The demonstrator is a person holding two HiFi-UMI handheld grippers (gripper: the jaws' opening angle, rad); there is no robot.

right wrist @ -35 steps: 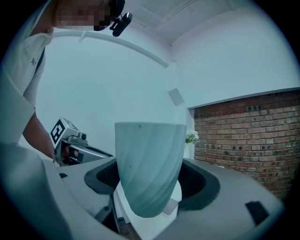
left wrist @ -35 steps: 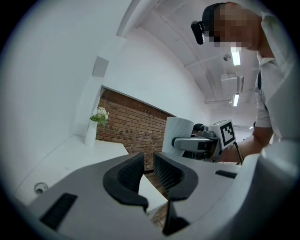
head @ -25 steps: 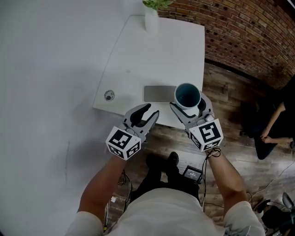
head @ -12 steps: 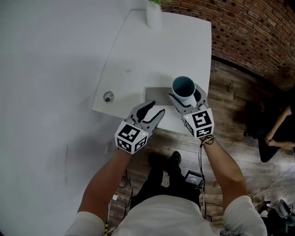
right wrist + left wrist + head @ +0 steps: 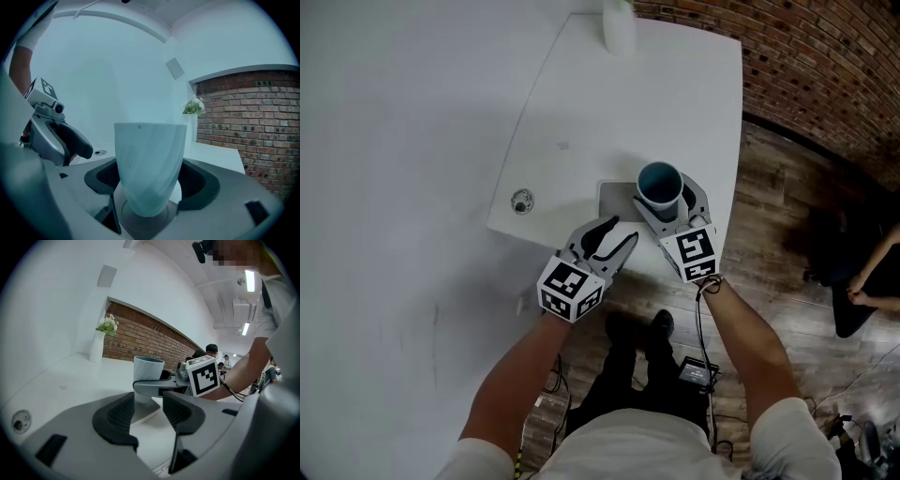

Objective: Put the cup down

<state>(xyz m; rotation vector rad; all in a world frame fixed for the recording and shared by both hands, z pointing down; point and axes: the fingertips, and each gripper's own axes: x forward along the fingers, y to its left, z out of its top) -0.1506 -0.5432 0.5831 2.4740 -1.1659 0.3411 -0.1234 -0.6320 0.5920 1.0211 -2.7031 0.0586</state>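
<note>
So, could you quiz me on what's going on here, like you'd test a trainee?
1. What does the right tool grip? A) the cup B) a bottle C) nothing
2. True or false: the left tool holds something.
3. What stands at the far end of the table?
Key: 1 A. 2 False: its jaws stand apart with nothing between them. 3 A white vase holding flowers.
</note>
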